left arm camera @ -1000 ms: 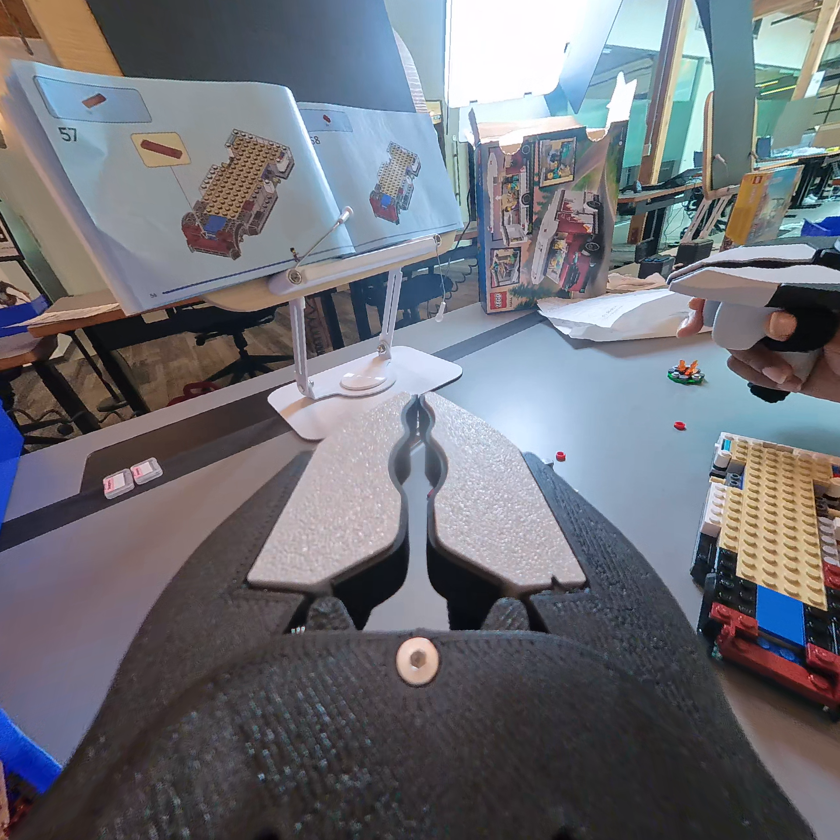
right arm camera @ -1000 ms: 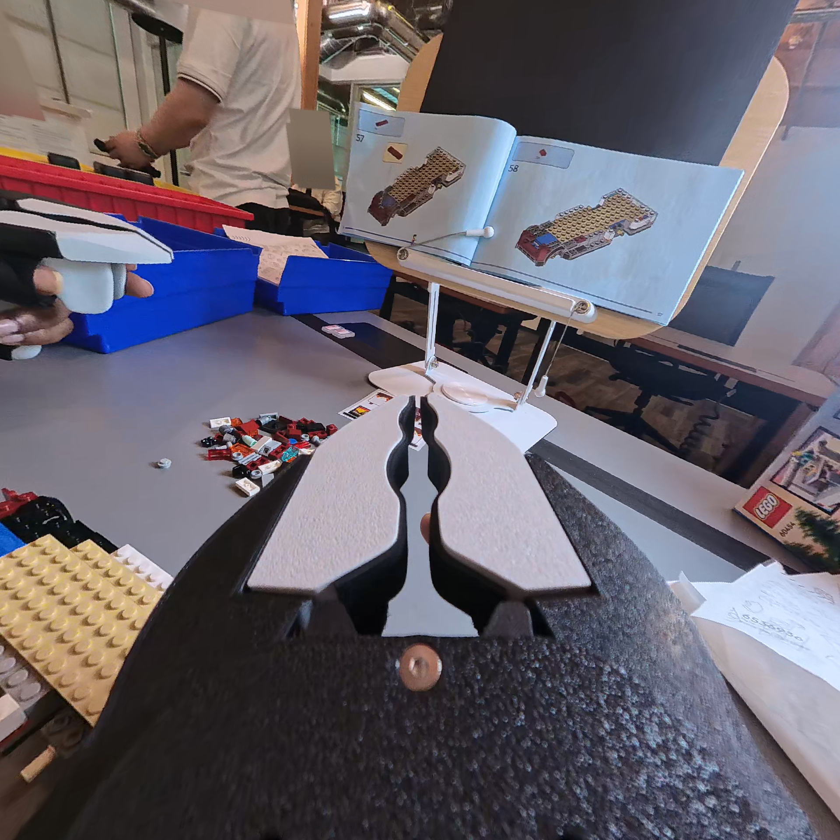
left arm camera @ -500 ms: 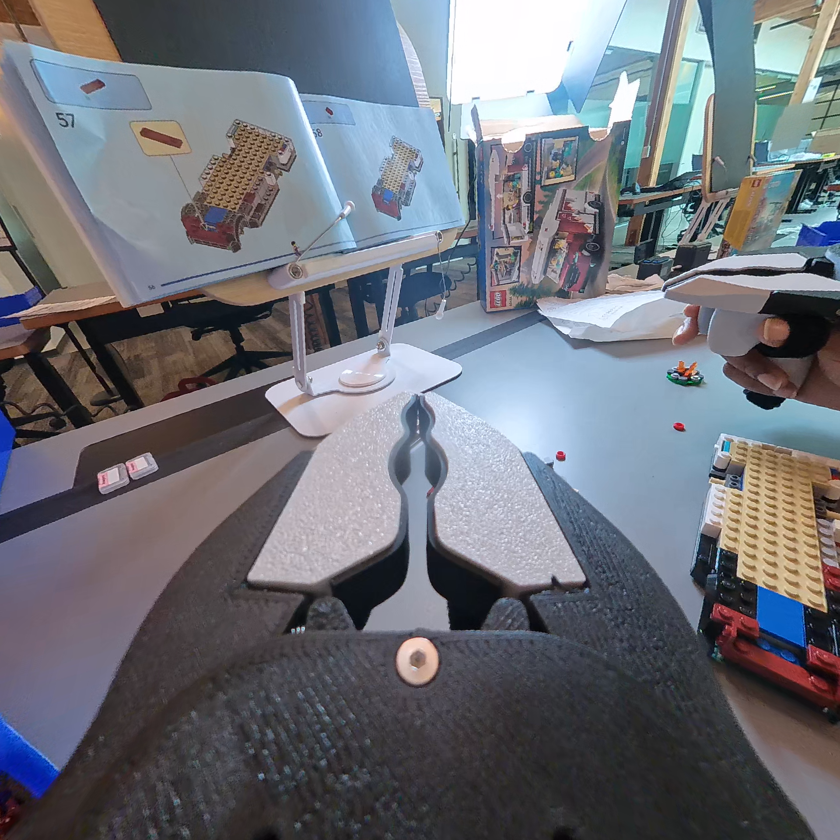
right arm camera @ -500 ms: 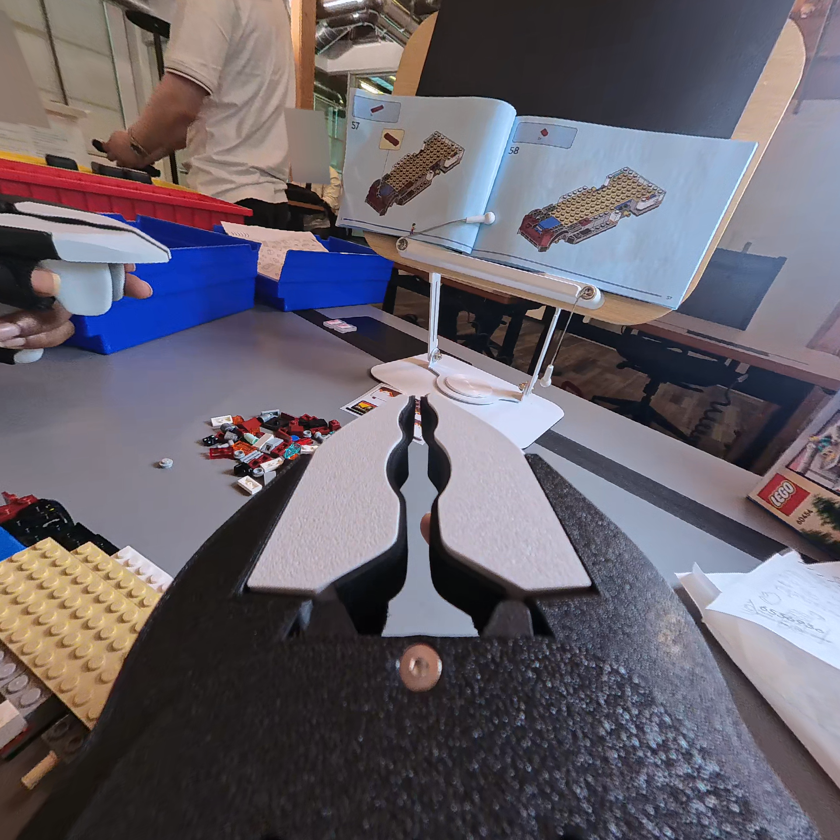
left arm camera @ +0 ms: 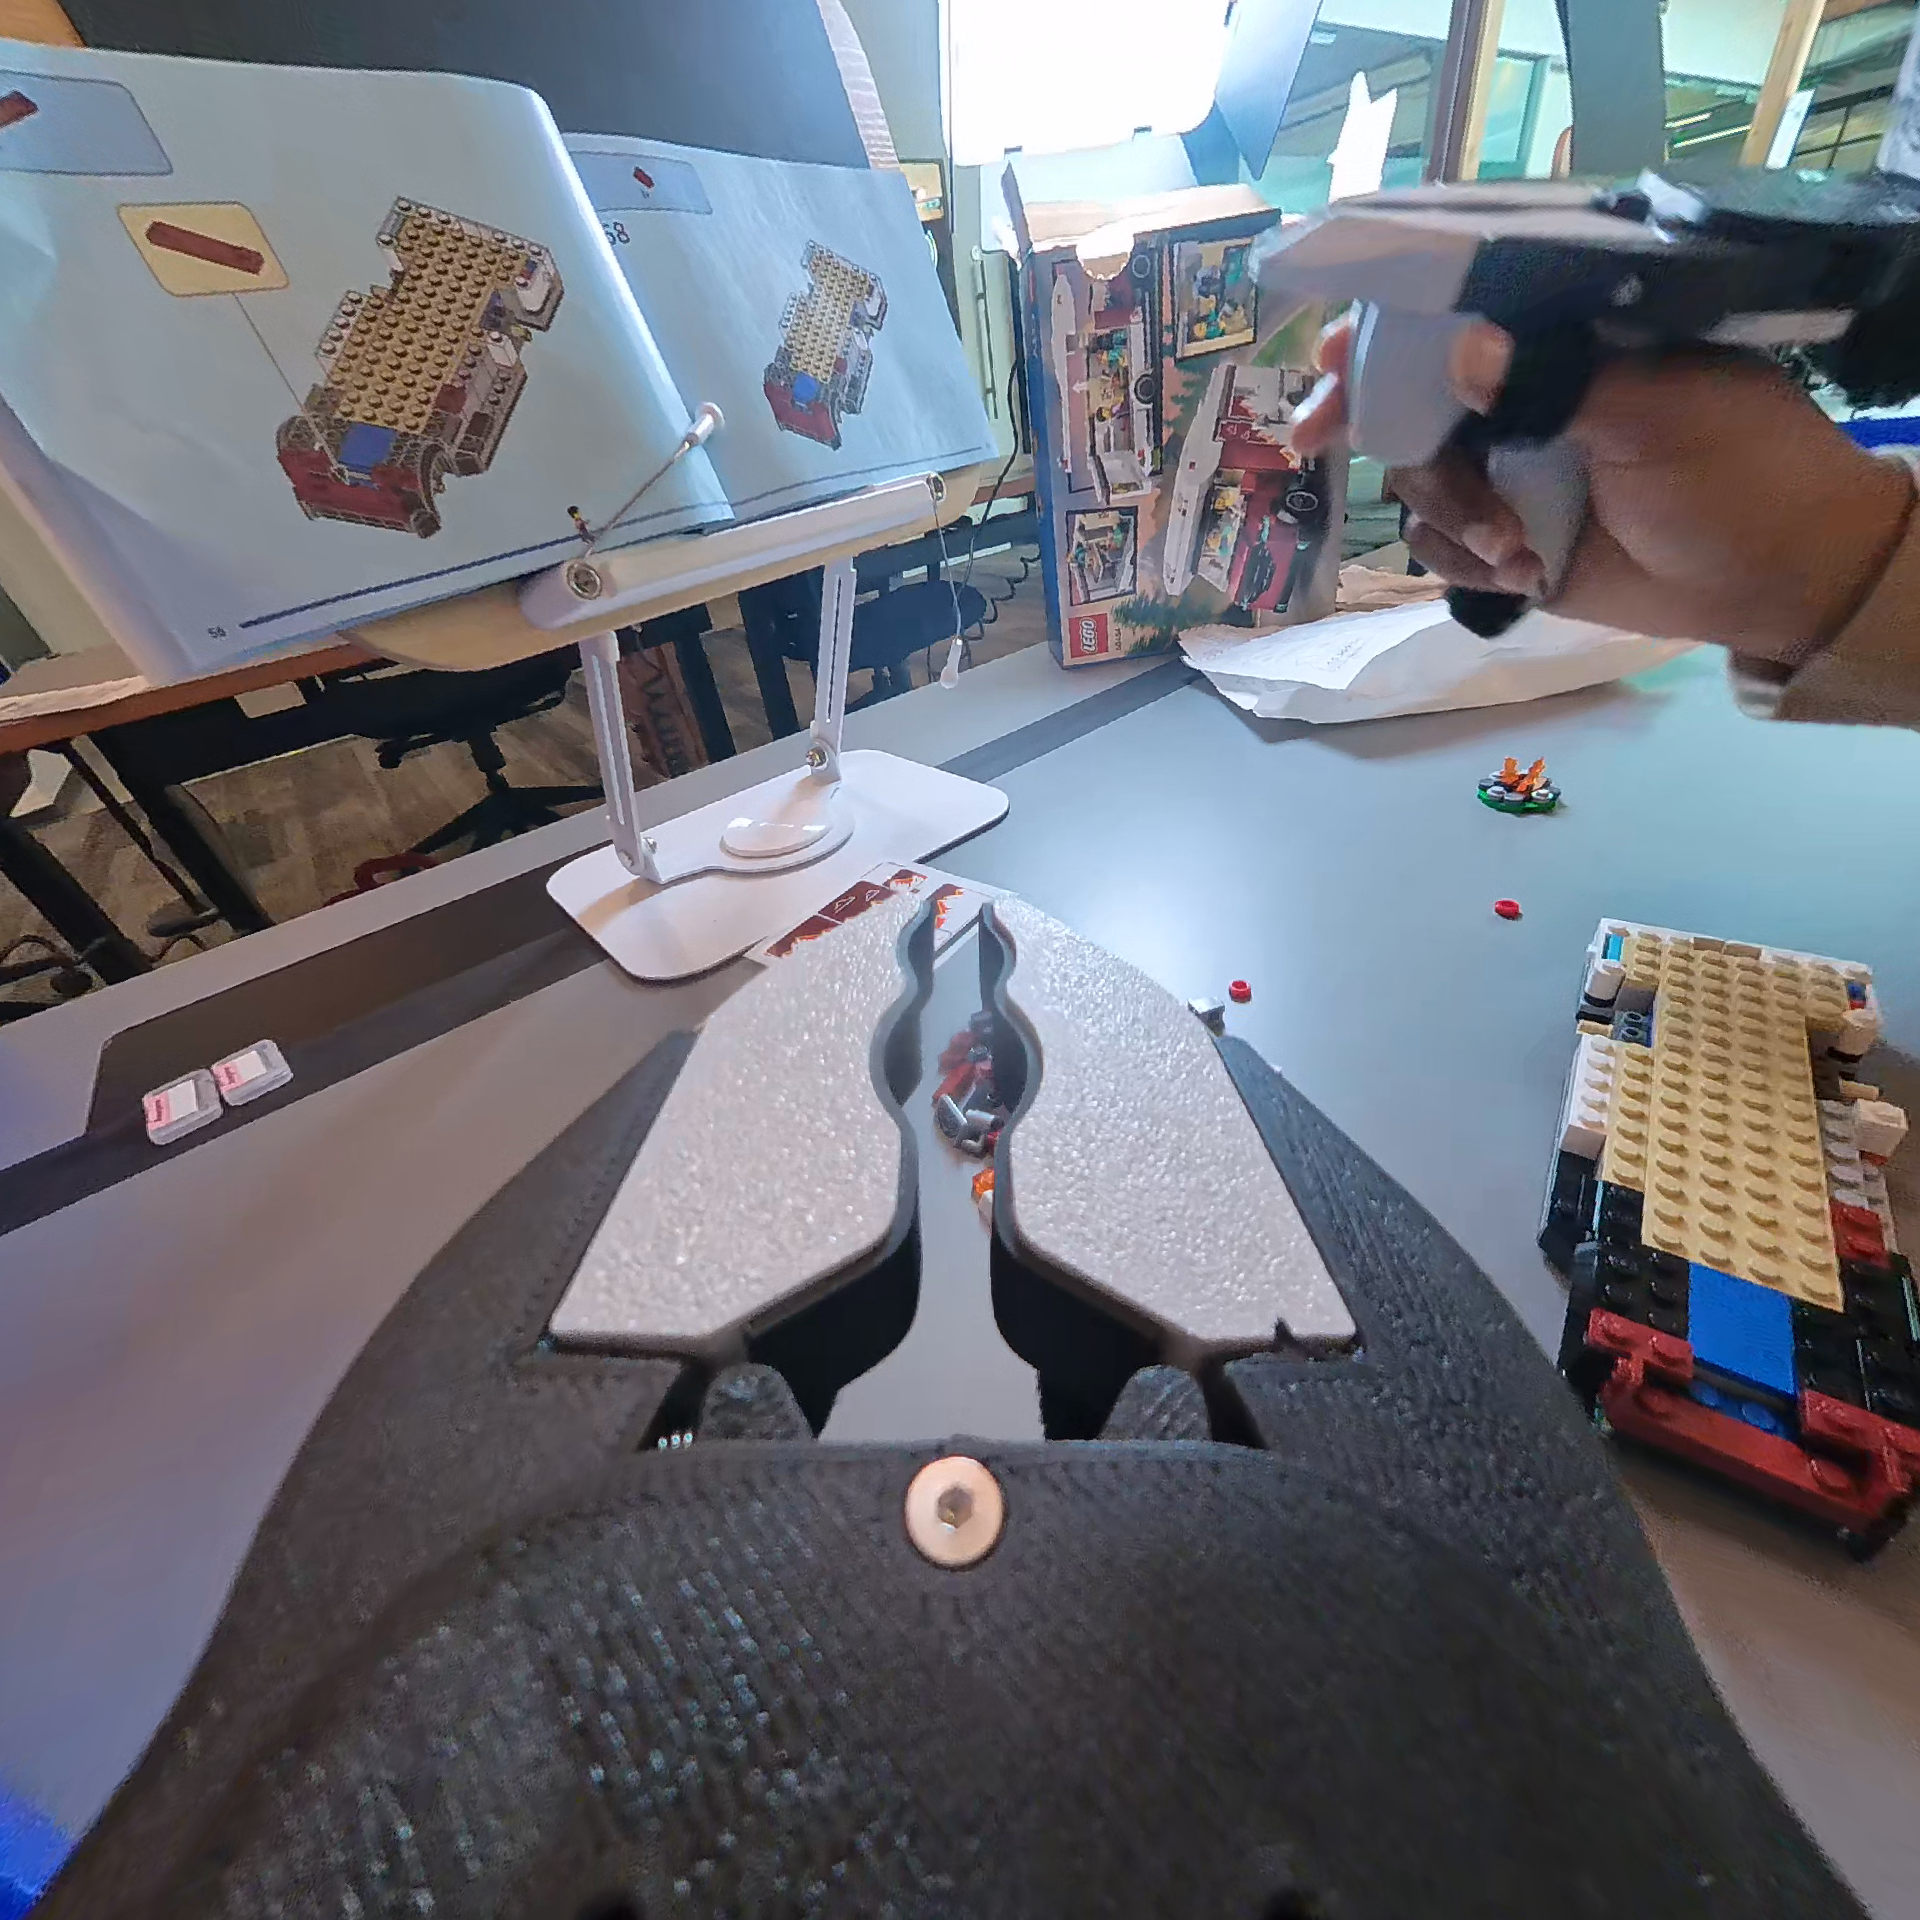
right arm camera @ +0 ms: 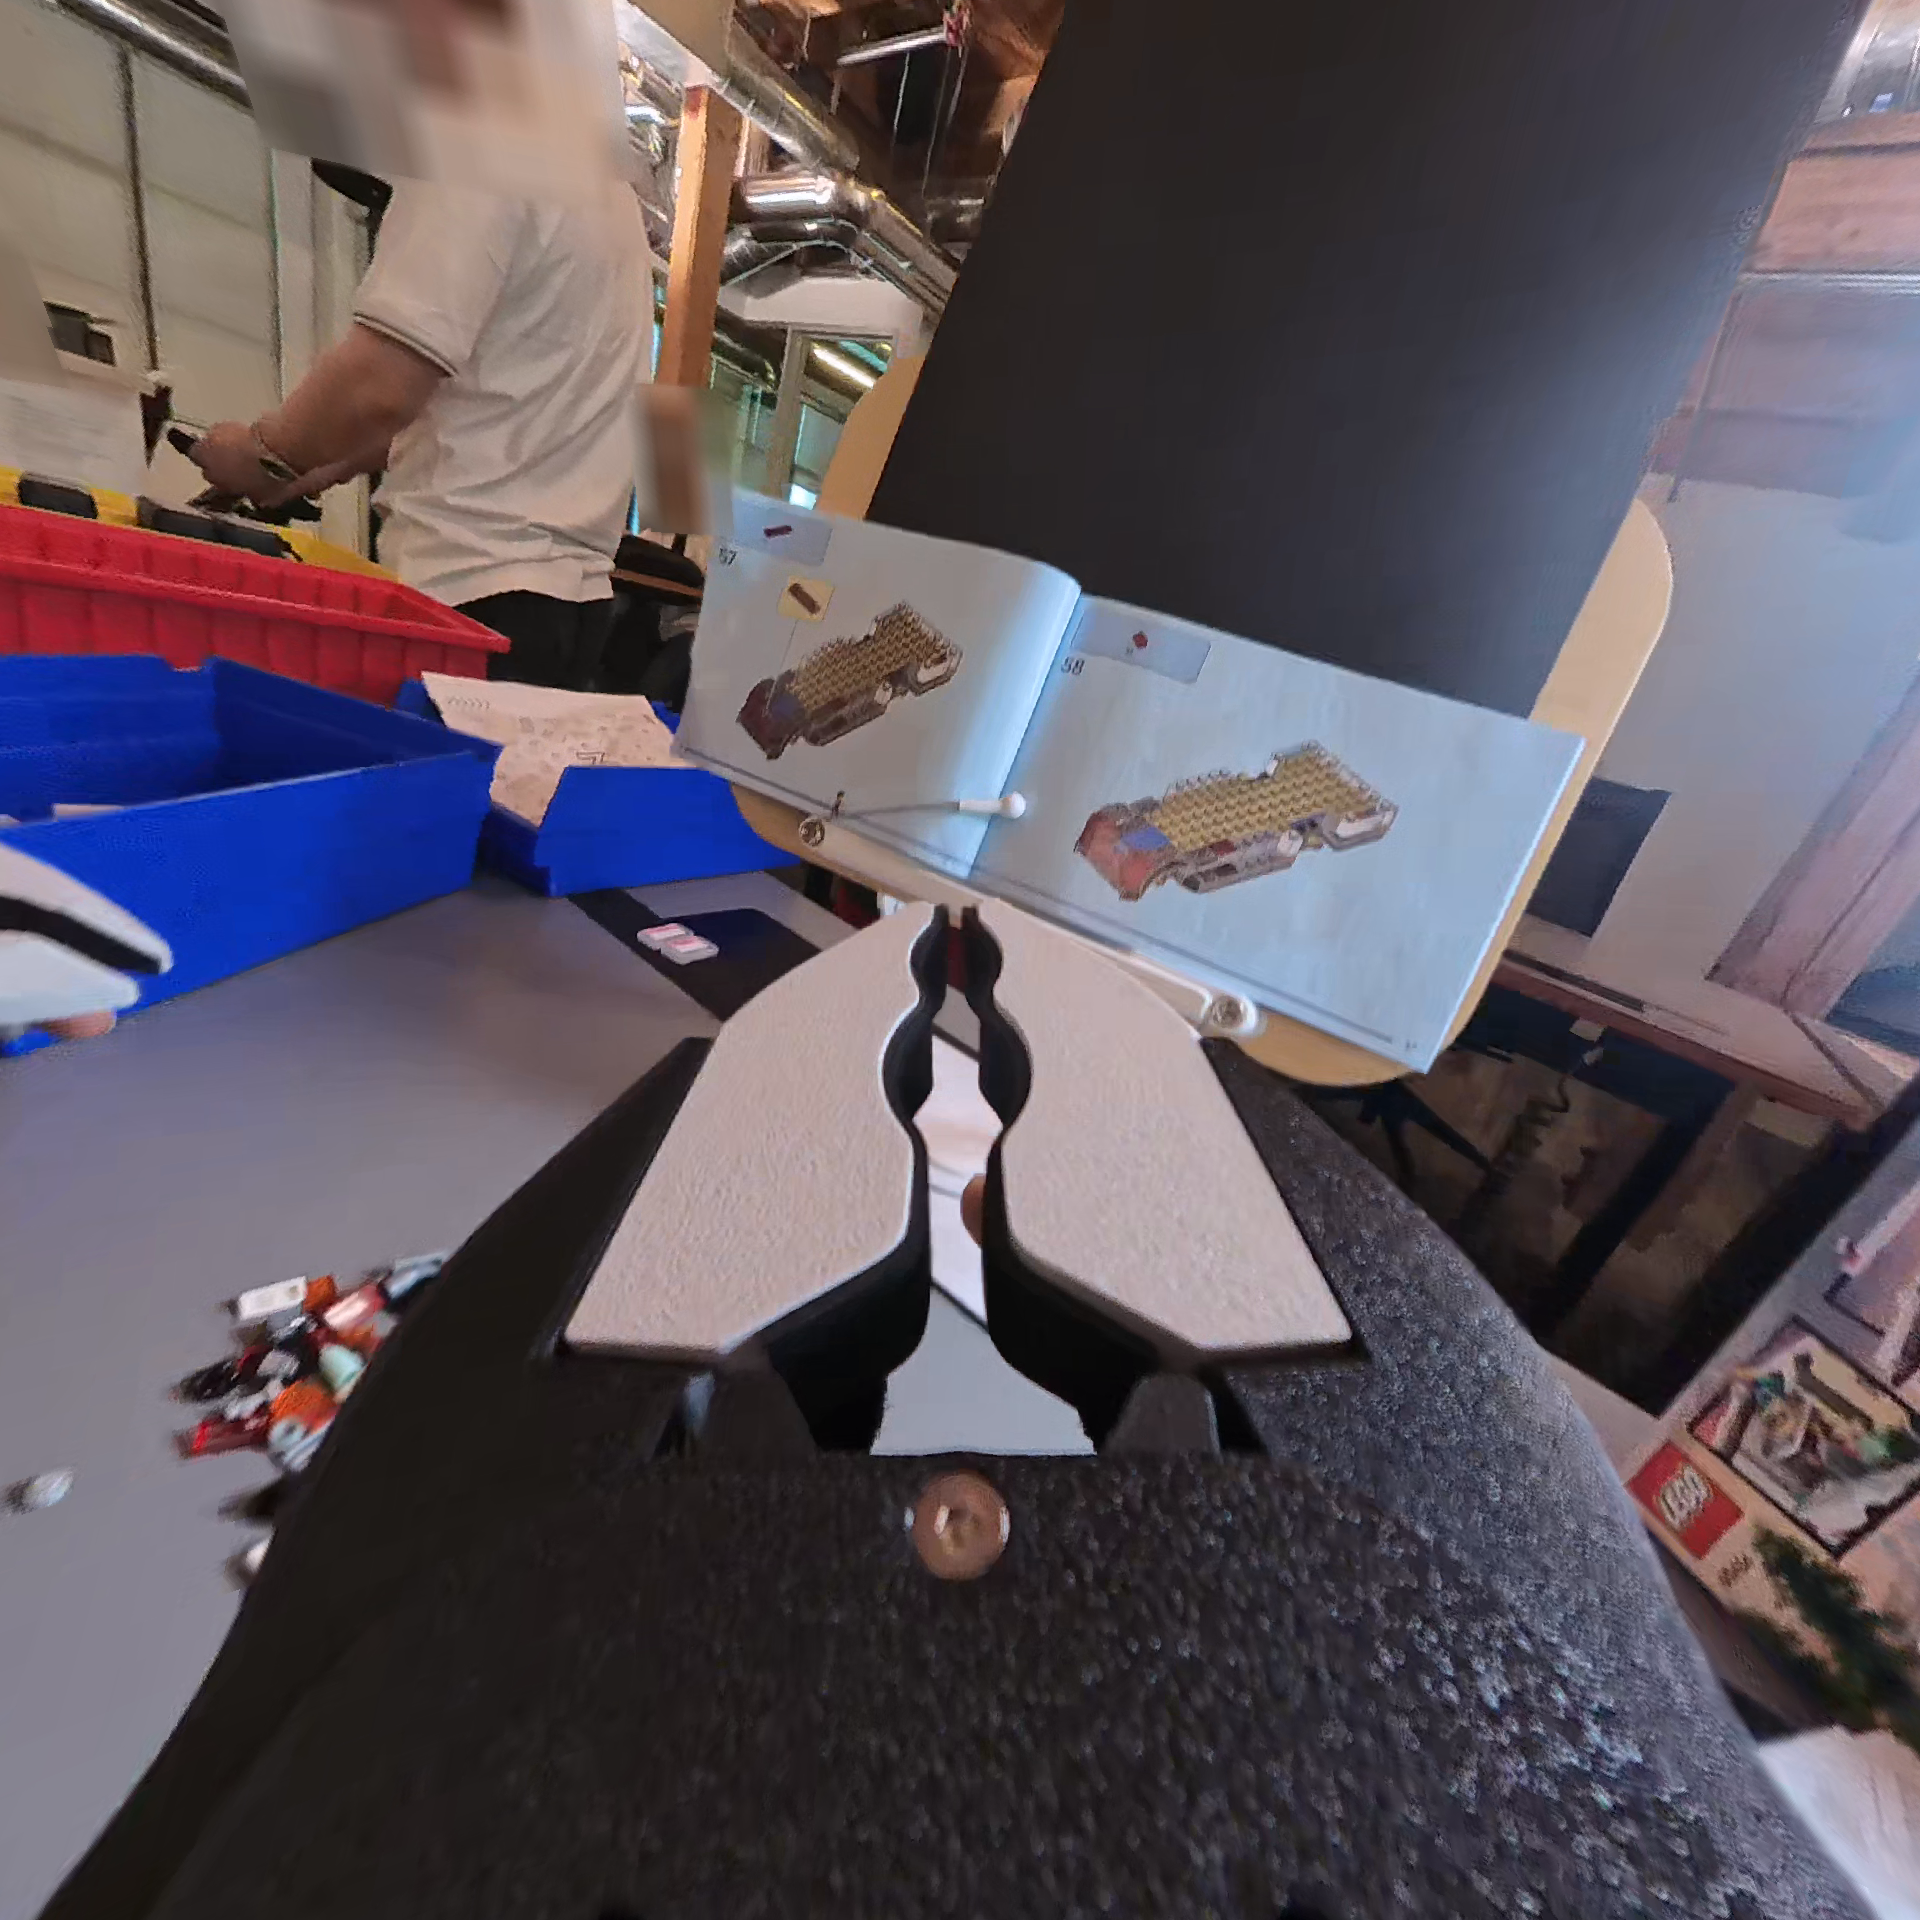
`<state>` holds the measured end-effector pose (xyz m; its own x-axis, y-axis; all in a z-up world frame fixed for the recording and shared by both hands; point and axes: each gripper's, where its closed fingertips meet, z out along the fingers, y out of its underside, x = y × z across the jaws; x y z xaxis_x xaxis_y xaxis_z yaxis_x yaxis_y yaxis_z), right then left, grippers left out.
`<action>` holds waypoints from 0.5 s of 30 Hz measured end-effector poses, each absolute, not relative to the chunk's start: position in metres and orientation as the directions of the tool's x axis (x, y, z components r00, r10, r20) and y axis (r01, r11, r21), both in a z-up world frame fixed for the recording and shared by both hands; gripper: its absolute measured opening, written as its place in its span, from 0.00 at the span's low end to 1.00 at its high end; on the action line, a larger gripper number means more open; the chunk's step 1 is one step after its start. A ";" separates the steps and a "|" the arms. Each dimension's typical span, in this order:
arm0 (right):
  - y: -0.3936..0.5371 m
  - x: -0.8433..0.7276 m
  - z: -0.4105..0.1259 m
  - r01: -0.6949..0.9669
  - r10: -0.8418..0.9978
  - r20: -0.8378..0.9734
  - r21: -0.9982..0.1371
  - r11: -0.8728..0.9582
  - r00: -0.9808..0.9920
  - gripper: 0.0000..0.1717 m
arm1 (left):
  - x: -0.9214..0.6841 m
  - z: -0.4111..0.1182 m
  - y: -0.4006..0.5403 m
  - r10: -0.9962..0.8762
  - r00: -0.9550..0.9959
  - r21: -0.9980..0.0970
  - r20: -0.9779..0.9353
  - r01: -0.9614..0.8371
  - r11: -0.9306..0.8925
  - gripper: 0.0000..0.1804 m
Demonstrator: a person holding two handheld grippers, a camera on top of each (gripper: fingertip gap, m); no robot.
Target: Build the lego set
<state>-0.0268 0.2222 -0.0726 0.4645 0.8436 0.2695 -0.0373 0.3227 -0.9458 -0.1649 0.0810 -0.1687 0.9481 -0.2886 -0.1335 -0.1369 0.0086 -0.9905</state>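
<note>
We note the left gripper (left arm camera: 956, 920) hovering over a pile of loose bricks (left arm camera: 971, 1081), its jaws parted narrowly and gripping nothing. The right gripper (right arm camera: 956, 914) is raised toward the instruction booklet (right arm camera: 1132, 769), fingertips nearly together, empty. The booklet is propped on a stand (left arm camera: 779, 852), probably for reading; the part-built model (left arm camera: 1745, 1195) rests on the table (left arm camera: 1299, 831).

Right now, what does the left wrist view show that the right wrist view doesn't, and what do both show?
Only the left wrist view shows the half-built brick model, the small green piece with orange flames and the right tool held in a hand.

Only the right wrist view shows the red bin, the blue bins and a person in a white shirt.

Both show the open instruction booklet on its white stand, the toy box and loose bricks.
</note>
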 end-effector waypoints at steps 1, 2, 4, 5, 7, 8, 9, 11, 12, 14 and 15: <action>0.229 -0.036 -0.065 -0.043 0.843 0.270 -0.945 0.326 0.465 0.01 | -0.165 -0.170 0.081 -0.288 0.948 -0.990 -0.136 -0.141 0.005 0.04; 0.236 -0.046 -0.058 -0.050 0.847 0.268 -0.944 0.326 0.460 0.02 | -0.165 -0.170 0.081 -0.285 0.948 -0.990 -0.138 -0.143 0.004 0.05; 0.251 -0.067 -0.046 -0.054 0.845 0.276 -0.940 0.336 0.458 0.02 | -0.166 -0.170 0.082 -0.281 0.949 -0.989 -0.143 -0.149 0.001 0.05; 0.259 -0.078 -0.042 -0.045 0.842 0.283 -0.939 0.340 0.459 0.03 | -0.167 -0.170 0.082 -0.279 0.949 -0.989 -0.144 -0.149 0.002 0.05; 0.275 -0.099 -0.034 -0.038 0.843 0.288 -0.939 0.342 0.455 0.03 | -0.167 -0.171 0.082 -0.283 0.949 -0.989 -0.140 -0.146 -0.001 0.05; 0.283 -0.109 -0.031 -0.031 0.841 0.291 -0.939 0.341 0.456 0.03 | -0.167 -0.171 0.082 -0.283 0.949 -0.989 -0.138 -0.145 -0.003 0.05; 0.291 -0.118 -0.028 -0.023 0.840 0.289 -0.941 0.337 0.460 0.03 | -0.167 -0.171 0.082 -0.286 0.948 -0.989 -0.137 -0.145 -0.005 0.05; 0.308 -0.134 -0.022 -0.012 0.838 0.283 -0.945 0.326 0.467 0.04 | -0.166 -0.171 0.082 -0.291 0.947 -0.990 -0.135 -0.142 -0.005 0.05; 0.315 -0.140 -0.021 -0.004 0.835 0.281 -0.947 0.322 0.473 0.04 | -0.166 -0.171 0.082 -0.294 0.946 -0.990 -0.133 -0.141 -0.007 0.05; 0.329 -0.152 -0.019 0.012 0.830 0.280 -0.950 0.313 0.482 0.04 | -0.165 -0.170 0.082 -0.301 0.945 -0.991 -0.127 -0.135 -0.006 0.05; 0.334 -0.156 -0.019 0.019 0.828 0.281 -0.950 0.311 0.486 0.05 | -0.164 -0.170 0.082 -0.305 0.944 -0.991 -0.123 -0.131 -0.008 0.05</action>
<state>-0.1558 0.3339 -0.0188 0.4862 0.8276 0.2806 0.0195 0.3107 -0.9503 -0.1645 0.0819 -0.1703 0.9444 -0.3053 -0.1225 -0.1312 -0.0081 -0.9913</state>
